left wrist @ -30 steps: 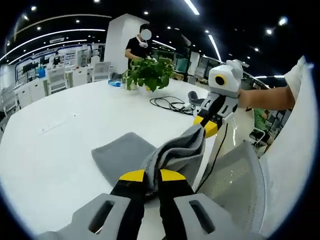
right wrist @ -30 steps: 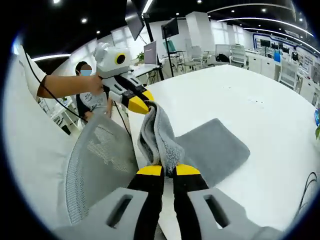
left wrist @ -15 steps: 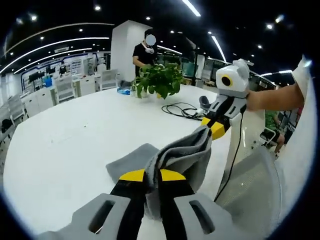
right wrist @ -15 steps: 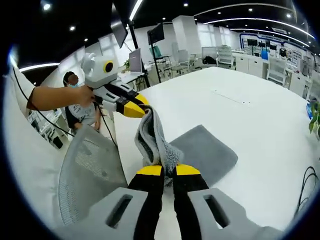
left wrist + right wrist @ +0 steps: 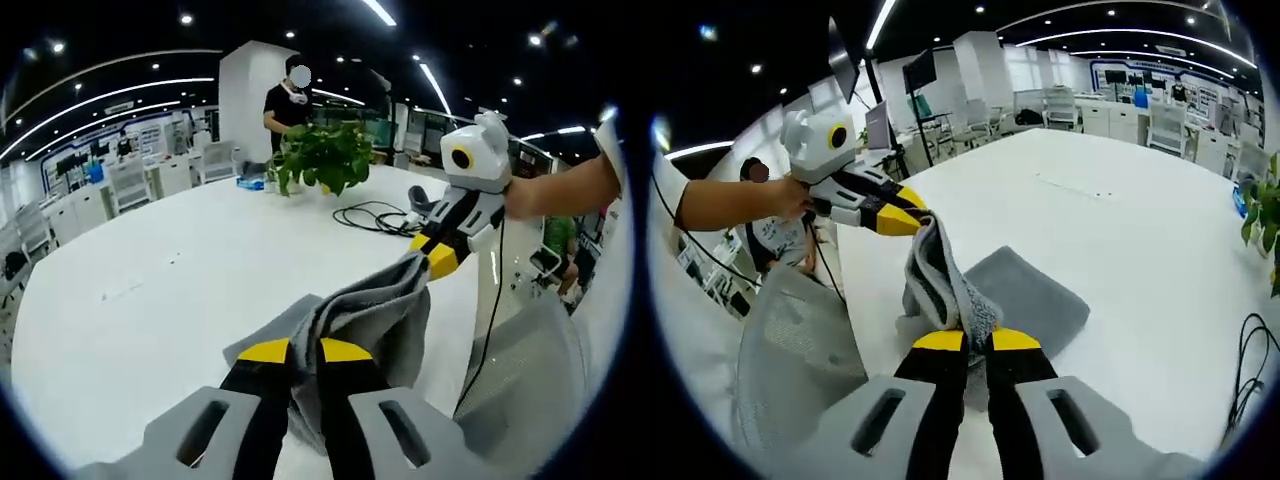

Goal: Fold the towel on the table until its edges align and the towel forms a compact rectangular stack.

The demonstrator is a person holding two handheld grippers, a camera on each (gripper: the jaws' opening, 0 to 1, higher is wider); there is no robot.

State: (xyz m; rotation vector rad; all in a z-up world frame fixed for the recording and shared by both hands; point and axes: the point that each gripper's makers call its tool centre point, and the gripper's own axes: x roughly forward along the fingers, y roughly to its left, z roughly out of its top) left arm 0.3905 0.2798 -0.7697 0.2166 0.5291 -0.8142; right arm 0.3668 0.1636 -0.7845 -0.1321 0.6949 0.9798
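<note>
A grey towel [image 5: 375, 315] is stretched in the air between both grippers, its lower part lying on the white table [image 5: 160, 270]. In the left gripper view my left gripper [image 5: 305, 352] is shut on one corner, and the right gripper [image 5: 437, 258] at the upper right pinches the other corner. In the right gripper view my right gripper [image 5: 977, 341] is shut on the towel [image 5: 940, 285], whose flat part [image 5: 1025, 295] rests on the table [image 5: 1120, 230]. The left gripper [image 5: 902, 222], held by a hand, clamps the far corner.
A potted plant [image 5: 320, 158] and a black cable [image 5: 375, 215] sit at the far side of the table, with a person standing behind. A grey mesh chair [image 5: 520, 380] stands at the table's near edge, also the chair [image 5: 790, 370] in the right gripper view.
Both grippers have carried the held towel edge further over the table, away from the chair. More towel hangs lifted and less lies flat.
</note>
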